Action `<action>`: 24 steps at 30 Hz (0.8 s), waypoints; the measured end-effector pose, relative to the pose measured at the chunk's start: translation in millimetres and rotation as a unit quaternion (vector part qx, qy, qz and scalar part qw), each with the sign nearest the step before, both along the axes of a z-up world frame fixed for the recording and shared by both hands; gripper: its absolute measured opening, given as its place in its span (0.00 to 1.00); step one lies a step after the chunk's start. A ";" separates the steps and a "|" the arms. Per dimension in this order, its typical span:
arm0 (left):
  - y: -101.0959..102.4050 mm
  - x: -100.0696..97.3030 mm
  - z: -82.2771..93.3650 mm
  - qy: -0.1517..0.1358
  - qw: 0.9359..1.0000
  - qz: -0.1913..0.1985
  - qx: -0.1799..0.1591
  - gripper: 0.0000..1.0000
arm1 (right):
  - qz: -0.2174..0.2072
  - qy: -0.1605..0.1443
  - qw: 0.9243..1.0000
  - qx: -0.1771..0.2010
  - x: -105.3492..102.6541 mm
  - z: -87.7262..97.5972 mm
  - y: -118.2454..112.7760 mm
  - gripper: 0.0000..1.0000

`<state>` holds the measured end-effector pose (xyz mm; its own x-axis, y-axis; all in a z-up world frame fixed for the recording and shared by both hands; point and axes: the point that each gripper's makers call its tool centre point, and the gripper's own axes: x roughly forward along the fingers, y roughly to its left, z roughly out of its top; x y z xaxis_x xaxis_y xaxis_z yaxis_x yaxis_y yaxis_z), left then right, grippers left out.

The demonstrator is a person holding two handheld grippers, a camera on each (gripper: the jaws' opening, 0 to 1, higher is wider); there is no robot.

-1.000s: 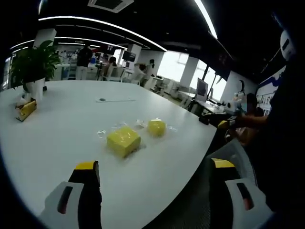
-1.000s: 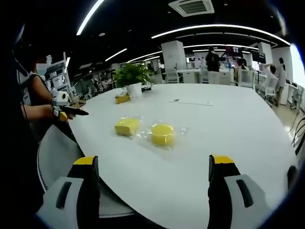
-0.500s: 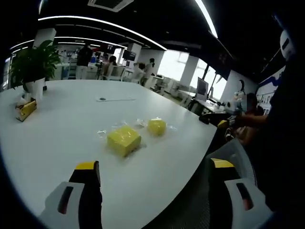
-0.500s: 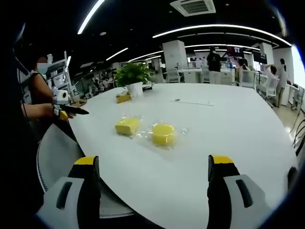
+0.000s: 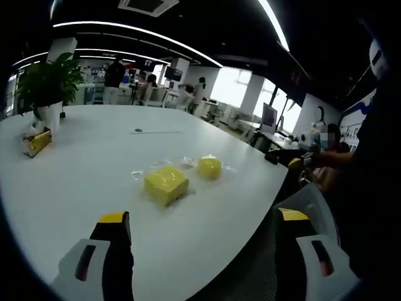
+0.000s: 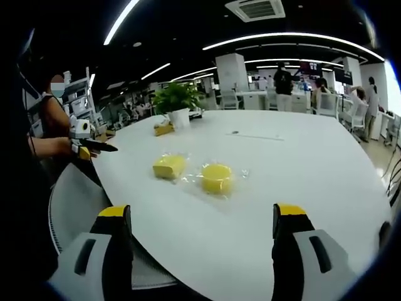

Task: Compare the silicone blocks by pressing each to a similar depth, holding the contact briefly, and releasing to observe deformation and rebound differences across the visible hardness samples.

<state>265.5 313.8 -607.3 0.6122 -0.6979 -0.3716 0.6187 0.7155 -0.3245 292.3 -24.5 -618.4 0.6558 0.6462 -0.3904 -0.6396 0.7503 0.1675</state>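
Two yellow silicone blocks lie in clear wrap on a white table [image 5: 75, 169]. A square block [image 5: 165, 184] is the nearer one in the left gripper view, with a rounder block [image 5: 209, 167] behind it to the right. In the right gripper view the square block [image 6: 169, 166] is on the left and the round block [image 6: 217, 177] on the right. My left gripper [image 5: 203, 219] is open, well short of the blocks. My right gripper [image 6: 202, 214] is open too, at the table's near edge, holding nothing.
A potted plant [image 6: 175, 100] and a small yellow box [image 6: 163, 128] stand at the far side of the table; the plant [image 5: 47, 84] and box [image 5: 36, 142] also sit left. A grey chair [image 6: 78, 194] is by the edge. People stand in the background office.
Both views have shifted very slightly, so the cameras moved a little. The blocks and the grippers' jaws stand as before.
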 end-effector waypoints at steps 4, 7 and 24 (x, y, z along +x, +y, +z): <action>-1.1 3.8 5.0 -0.005 1.000 0.001 -0.004 0.95 | 0.002 -0.005 1.000 0.001 3.9 5.3 0.7 0.86; -1.3 5.5 8.0 -0.009 1.000 0.004 -0.006 0.95 | 0.004 -0.009 1.000 0.003 5.2 8.9 1.6 0.86; 1.1 -12.3 3.0 -0.002 1.000 0.016 -0.003 0.94 | 0.014 -0.008 1.000 -0.003 -0.1 6.5 -3.1 0.86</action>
<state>253.2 315.0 -604.2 0.6355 -0.6804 -0.3650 0.5968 0.7327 -0.3270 292.1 -27.6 -611.9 0.6438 0.6619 -0.3840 -0.6628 0.7331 0.1524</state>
